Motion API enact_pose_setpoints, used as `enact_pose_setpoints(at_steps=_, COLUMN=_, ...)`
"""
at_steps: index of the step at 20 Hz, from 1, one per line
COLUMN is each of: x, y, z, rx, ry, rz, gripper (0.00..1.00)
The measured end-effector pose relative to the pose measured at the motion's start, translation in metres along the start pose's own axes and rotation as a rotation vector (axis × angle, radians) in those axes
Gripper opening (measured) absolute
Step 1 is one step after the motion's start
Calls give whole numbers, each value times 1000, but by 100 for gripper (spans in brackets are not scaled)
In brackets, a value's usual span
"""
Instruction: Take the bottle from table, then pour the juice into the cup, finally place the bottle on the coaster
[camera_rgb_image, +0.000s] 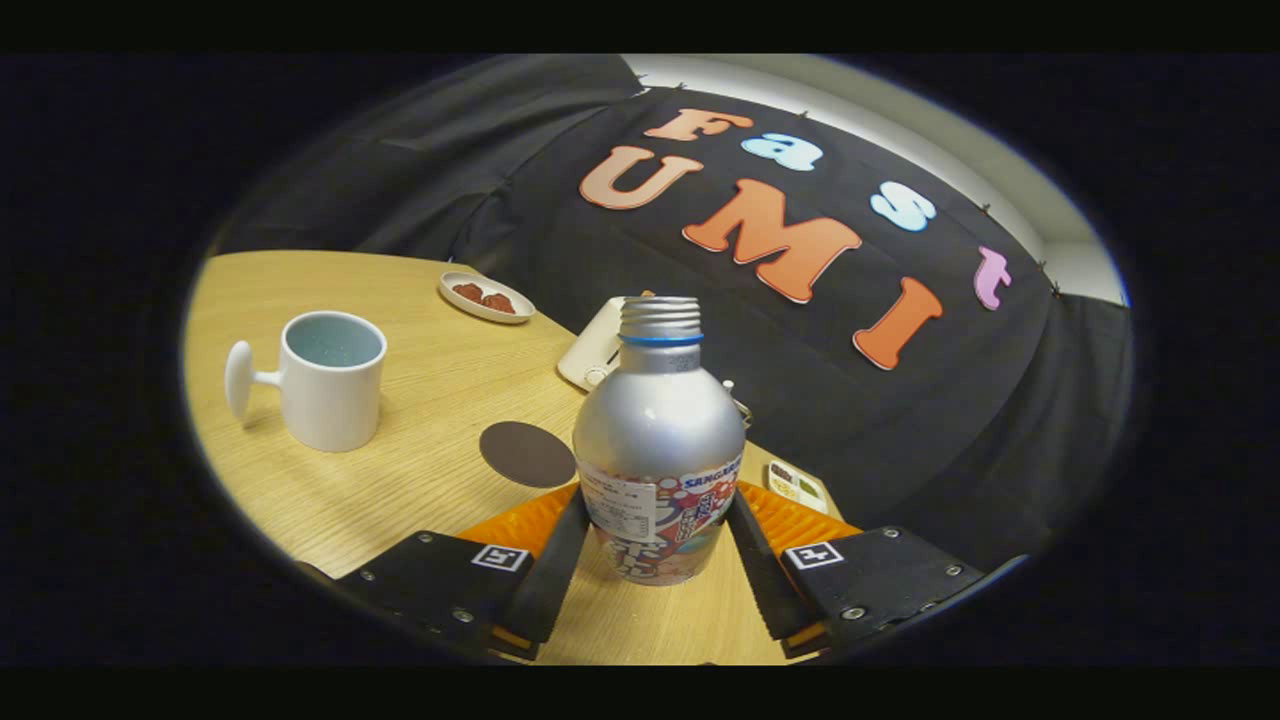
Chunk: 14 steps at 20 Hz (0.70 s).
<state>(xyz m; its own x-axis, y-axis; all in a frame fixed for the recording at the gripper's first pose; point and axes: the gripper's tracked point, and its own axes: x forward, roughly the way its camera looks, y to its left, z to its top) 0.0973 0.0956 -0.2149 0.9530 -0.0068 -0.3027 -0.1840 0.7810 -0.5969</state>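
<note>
Between the gripper's (657, 545) clamping fingers, a smooth, likely slippery metal bottle (659, 440) stands upright, held low at its label.

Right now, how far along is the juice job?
Done: the gripper is shut on the uncapped bottle; whether it's lifted off the table is unclear. Left: pour into the cup, then set the bottle on the coaster, still bare.

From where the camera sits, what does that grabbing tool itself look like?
The gripper has two flat, slanted fingers mounted on chunky black blocks studded with small silver screws. Each block carries a square black-and-white marker tag. Behind the fingers sits a ribbed orange part. No cables or sleeve can be made out.
</note>
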Motion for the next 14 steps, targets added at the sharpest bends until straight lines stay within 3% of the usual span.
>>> enact_pose_setpoints(at_steps=8, x=5, y=19, z=29, rx=-367, ry=-73, rz=-56, gripper=78)
enact_pose_setpoints(at_steps=14, x=3, y=28, z=42, rx=-511, ry=-131, rz=-58, gripper=78)
